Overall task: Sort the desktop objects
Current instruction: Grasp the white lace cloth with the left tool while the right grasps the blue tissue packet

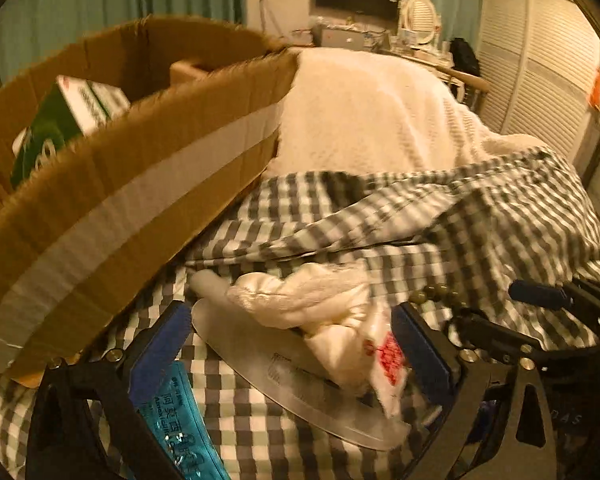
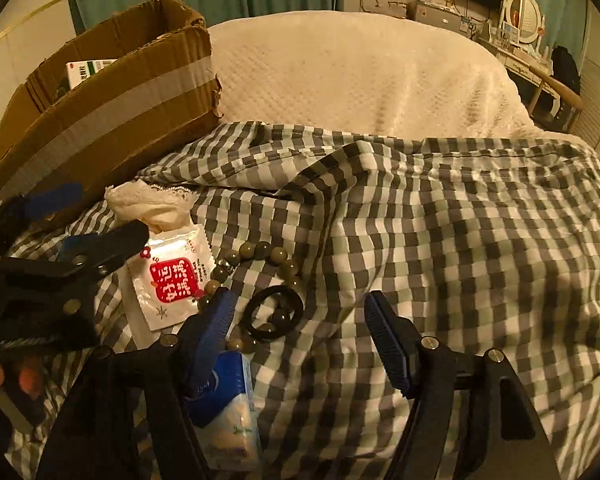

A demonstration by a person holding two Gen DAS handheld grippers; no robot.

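My left gripper [image 1: 292,344] is open over a silvery shoehorn-like blade [image 1: 300,380], a crumpled white cloth [image 1: 308,300] and a white packet with red print [image 1: 388,356]; nothing is held. A blue blister pack [image 1: 176,420] lies under its left finger. My right gripper [image 2: 300,332] is open and empty above the checked cloth [image 2: 440,240]. Near its left finger lie a bead bracelet [image 2: 256,256], a black ring [image 2: 274,316] and a blue-white packet [image 2: 228,408]. The red-print packet [image 2: 172,280] and the left gripper [image 2: 80,232] also show there.
A cardboard box [image 1: 112,200] with grey tape stands at the left, holding a green and white carton [image 1: 68,120]; it also shows in the right wrist view [image 2: 108,108]. A cream blanket [image 2: 360,72] covers the bed behind. A dresser and louvred doors stand far back.
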